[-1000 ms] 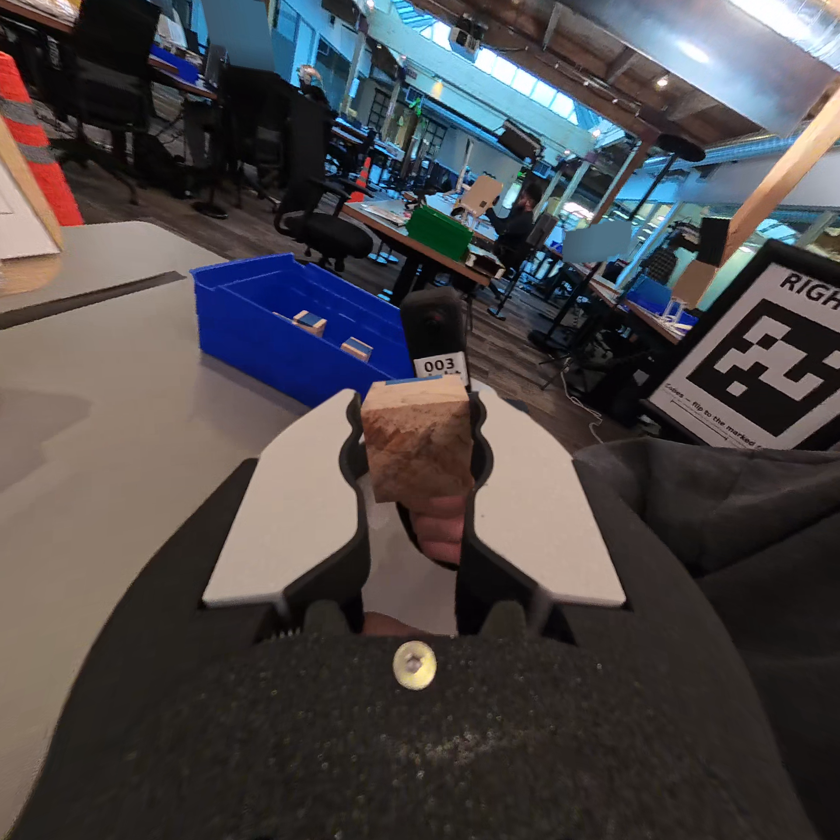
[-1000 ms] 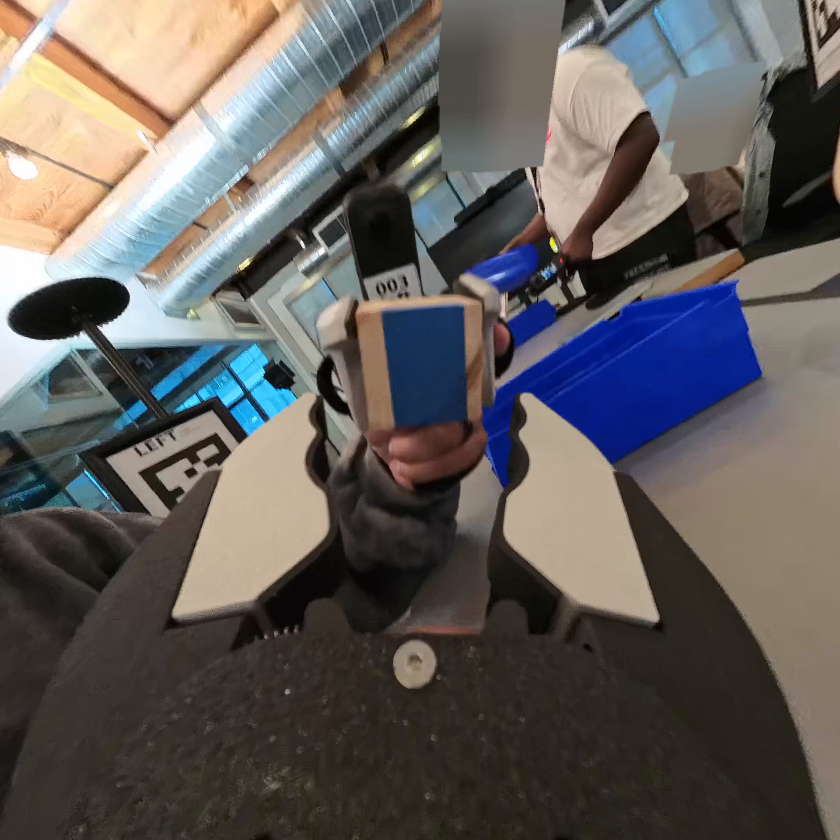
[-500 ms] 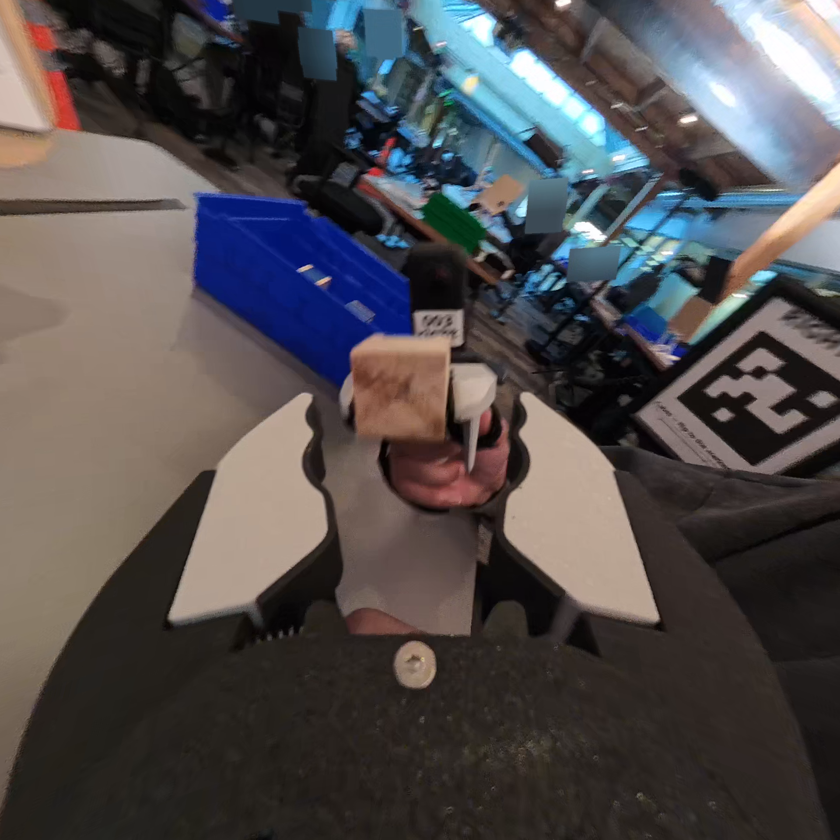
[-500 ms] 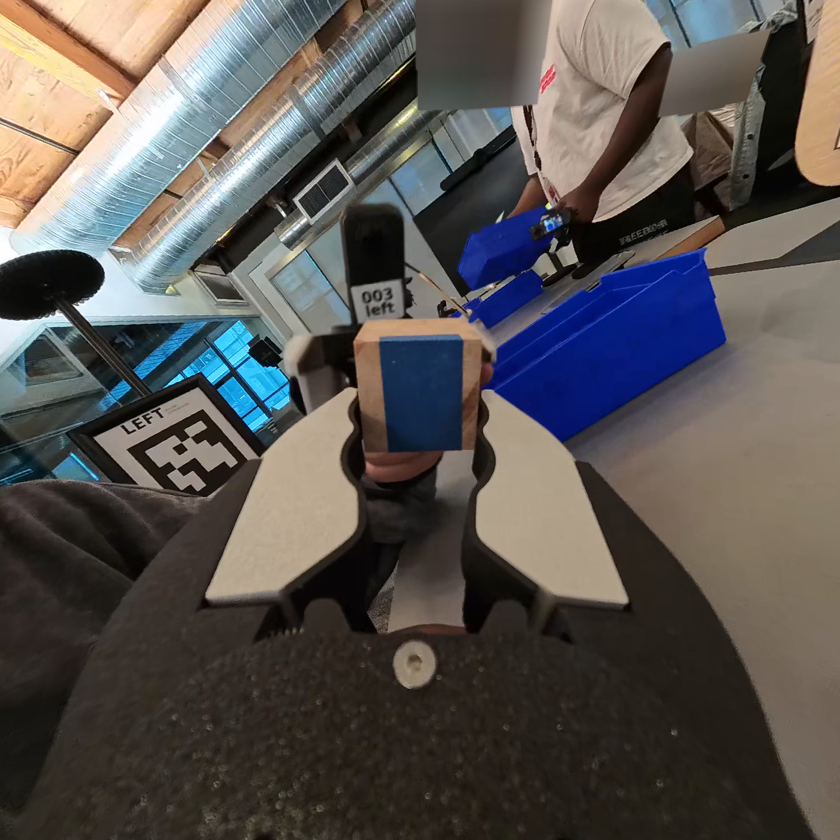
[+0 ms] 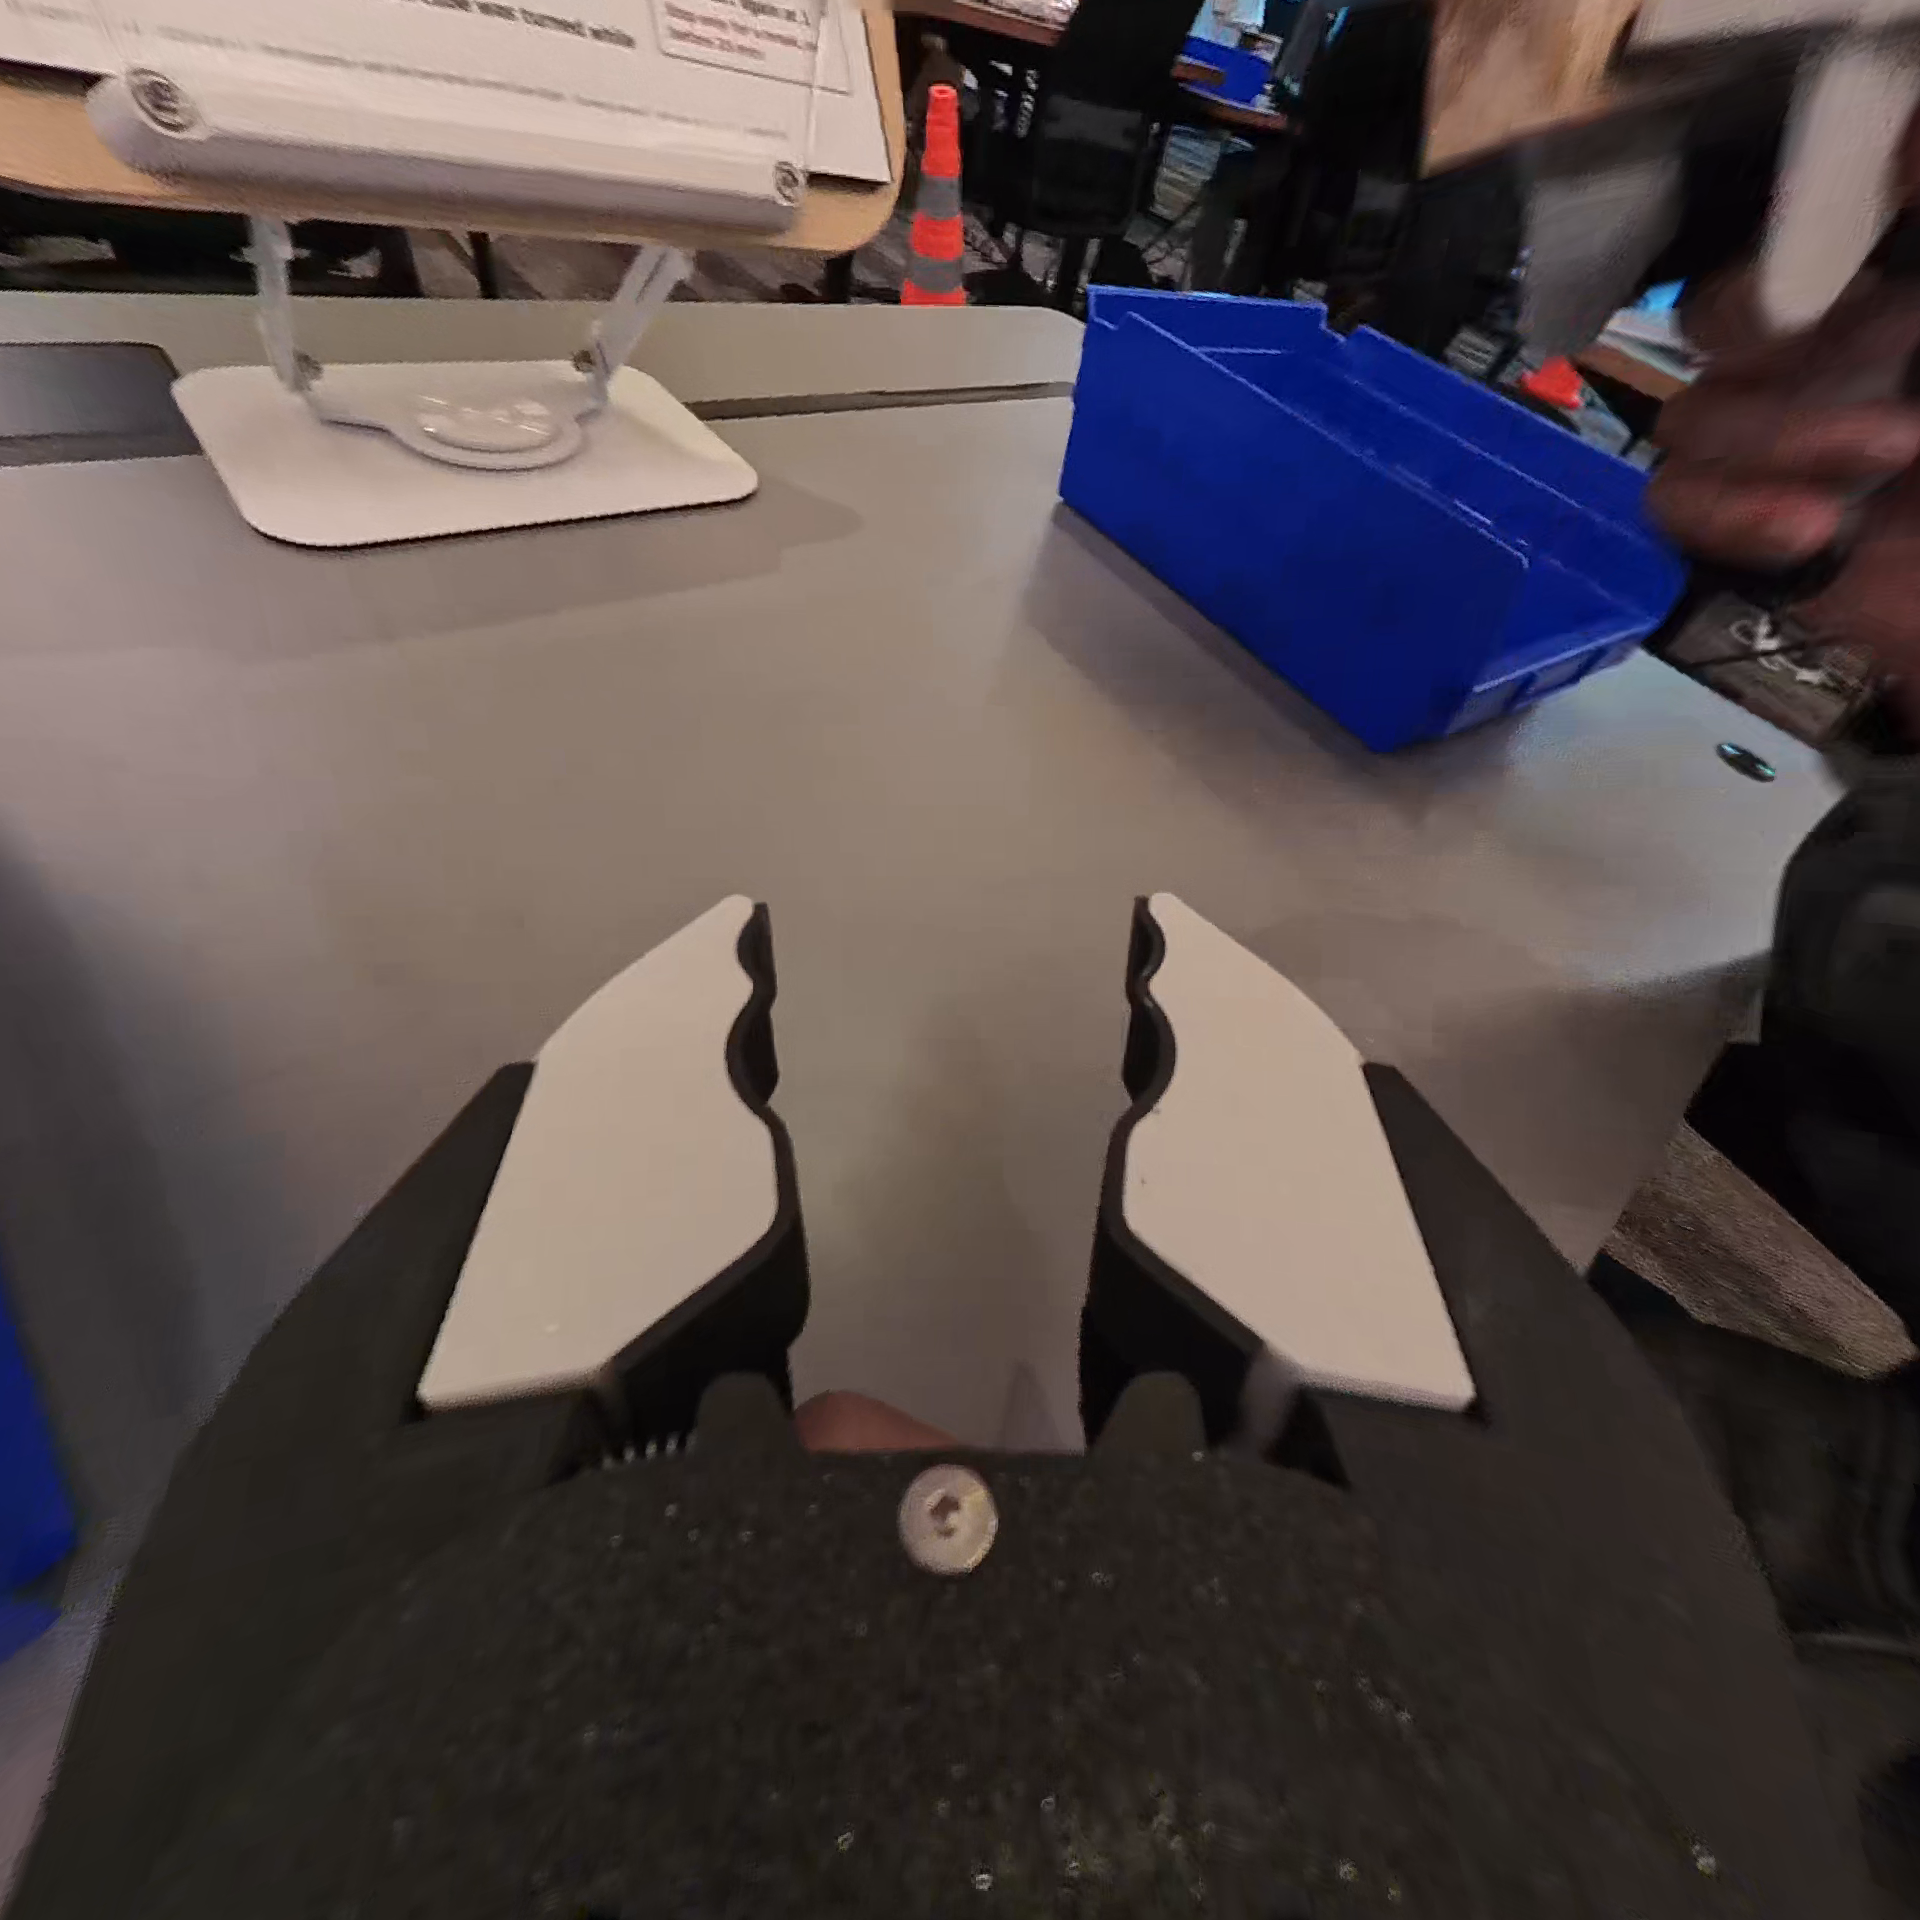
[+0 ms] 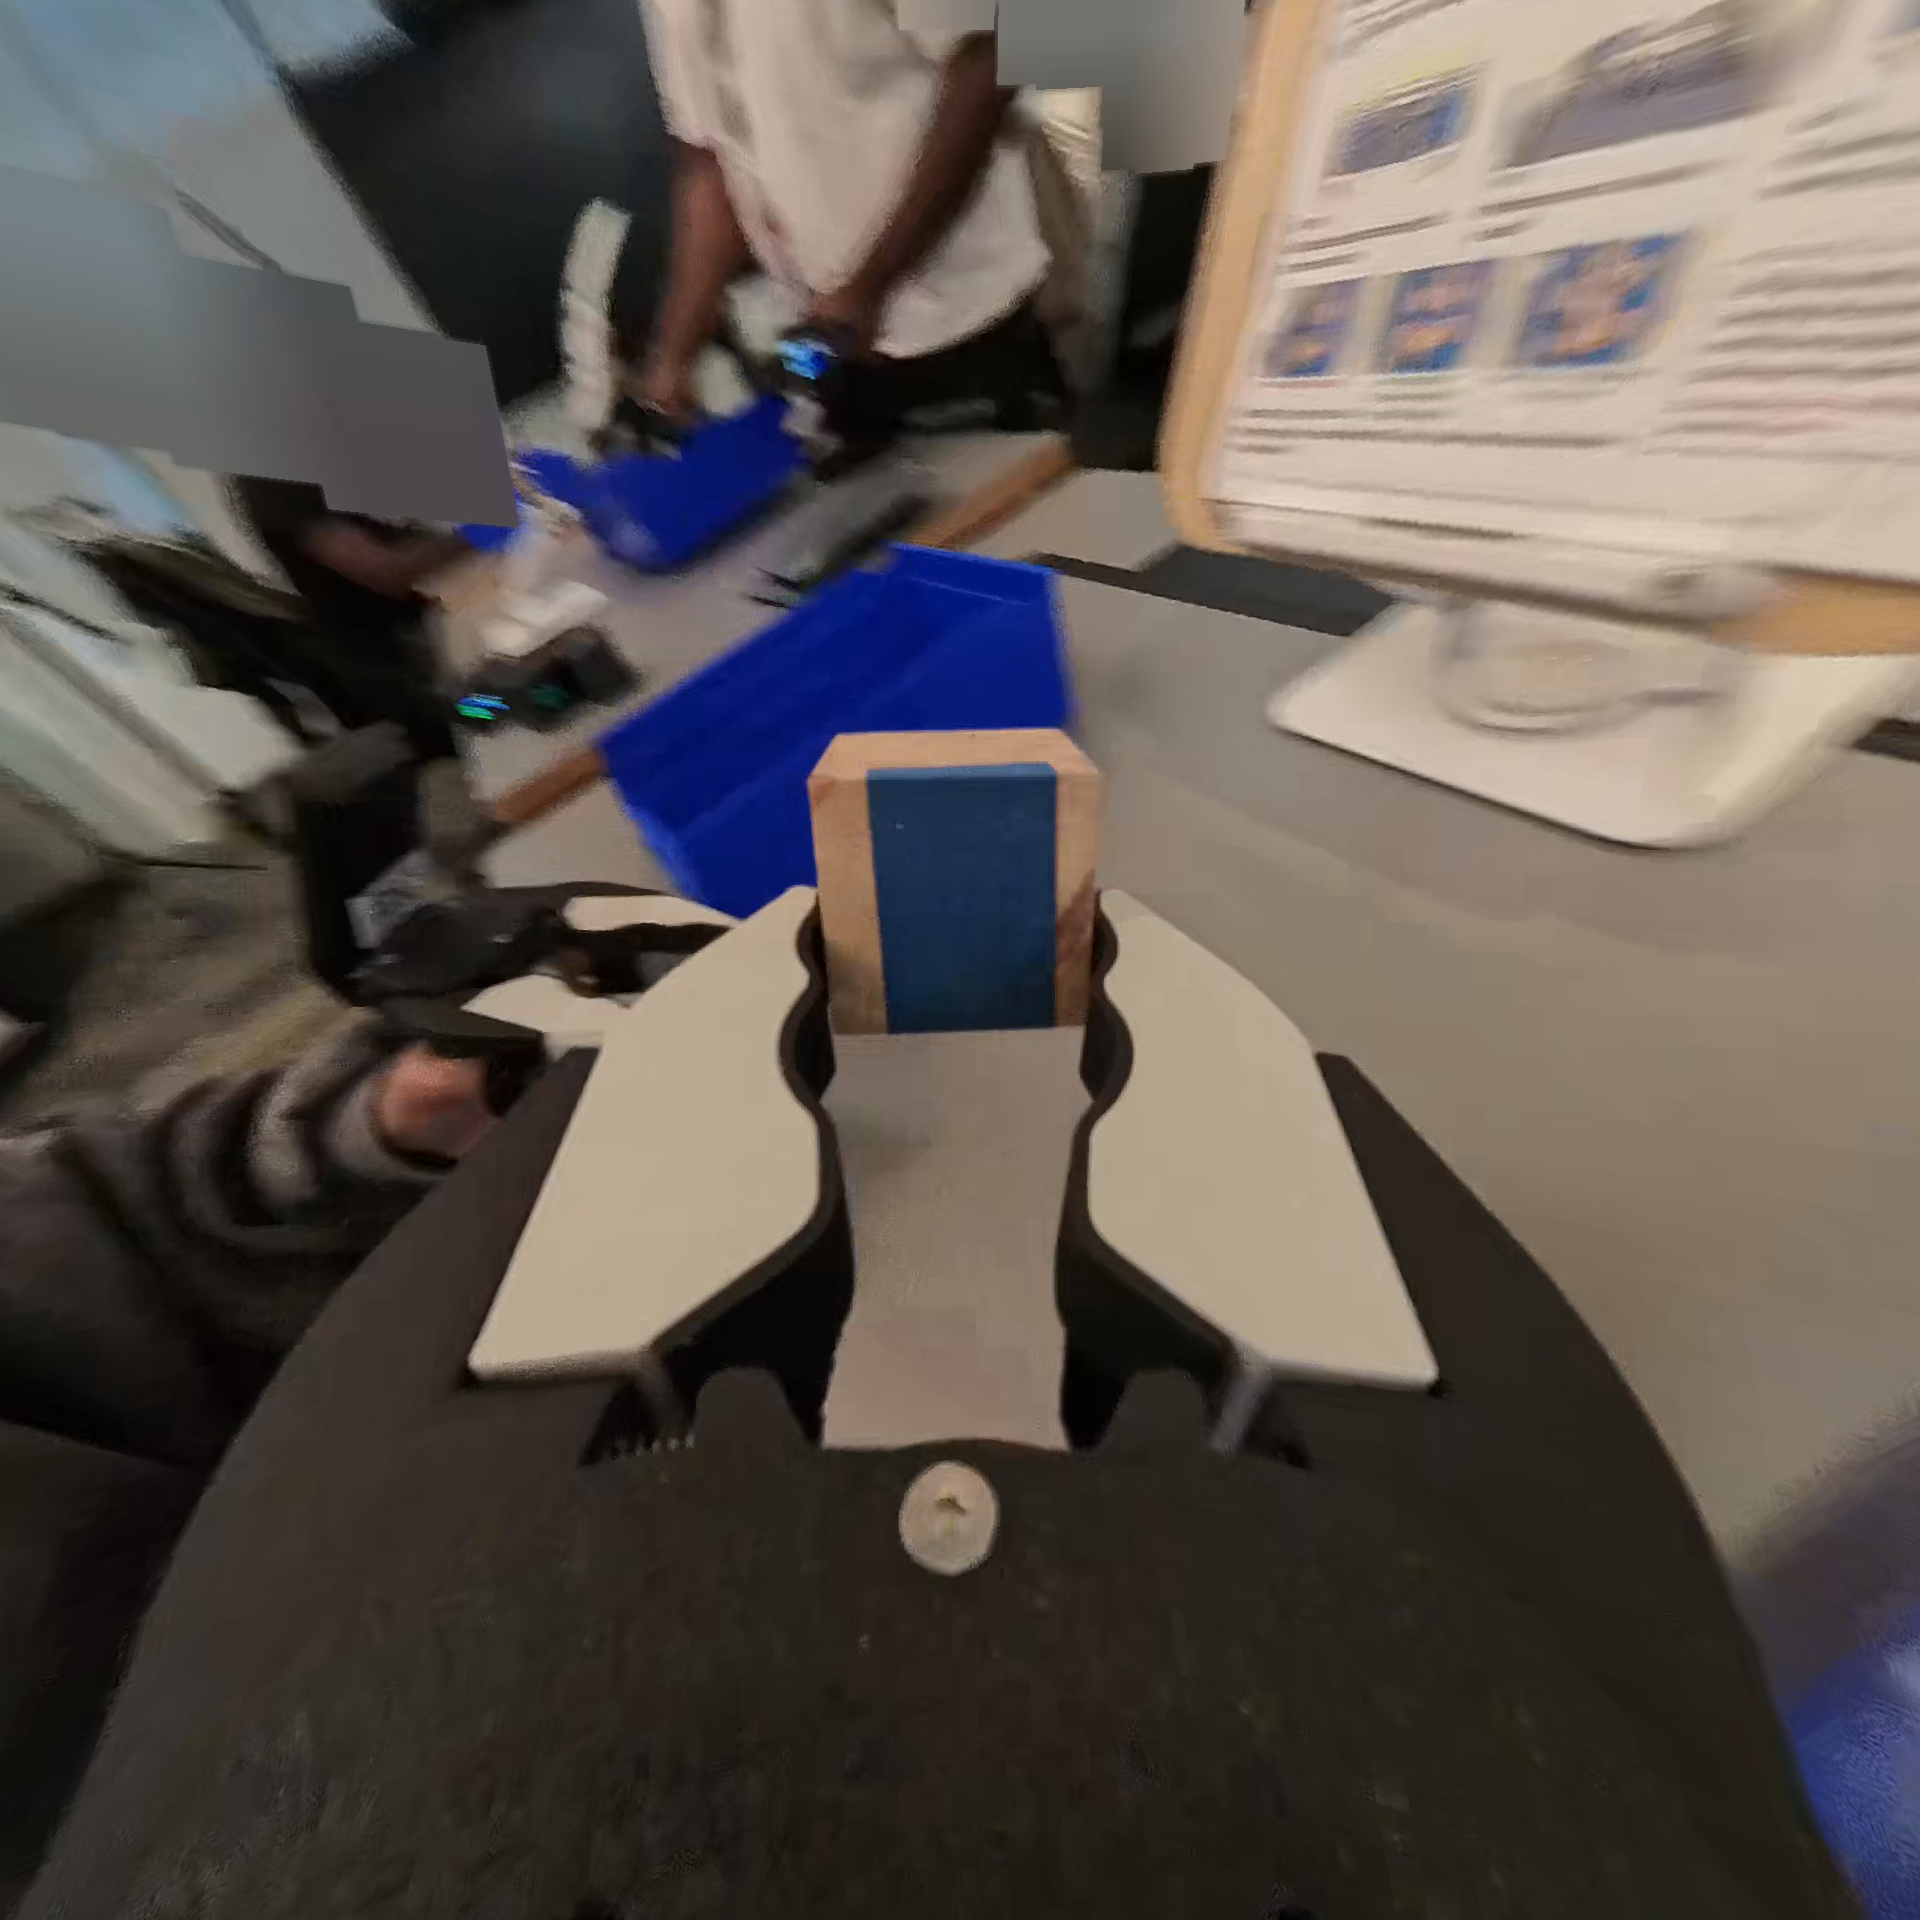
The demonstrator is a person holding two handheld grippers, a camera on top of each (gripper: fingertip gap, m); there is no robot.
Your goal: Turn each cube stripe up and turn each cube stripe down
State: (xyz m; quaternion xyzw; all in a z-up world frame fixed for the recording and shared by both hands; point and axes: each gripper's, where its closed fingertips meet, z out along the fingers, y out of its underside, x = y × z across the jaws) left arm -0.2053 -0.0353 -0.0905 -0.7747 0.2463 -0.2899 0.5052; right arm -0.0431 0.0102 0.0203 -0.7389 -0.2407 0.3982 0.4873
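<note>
Right tool [image 6: 956, 925] clamps the wooden cube [image 6: 954, 883] at its fingertips, blue stripe facing the camera, held above the grey surface [image 6: 1455, 1039]. Left tool [image 5: 951, 925] gapes empty over the surface, blue bin [image 5: 1299, 540] ahead-right.

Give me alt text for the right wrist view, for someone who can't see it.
The right gripper is shut on a wooden cube, its blue stripe facing the camera, above a grey table. Behind it sits a blue bin, with a white stand to the right.
</note>
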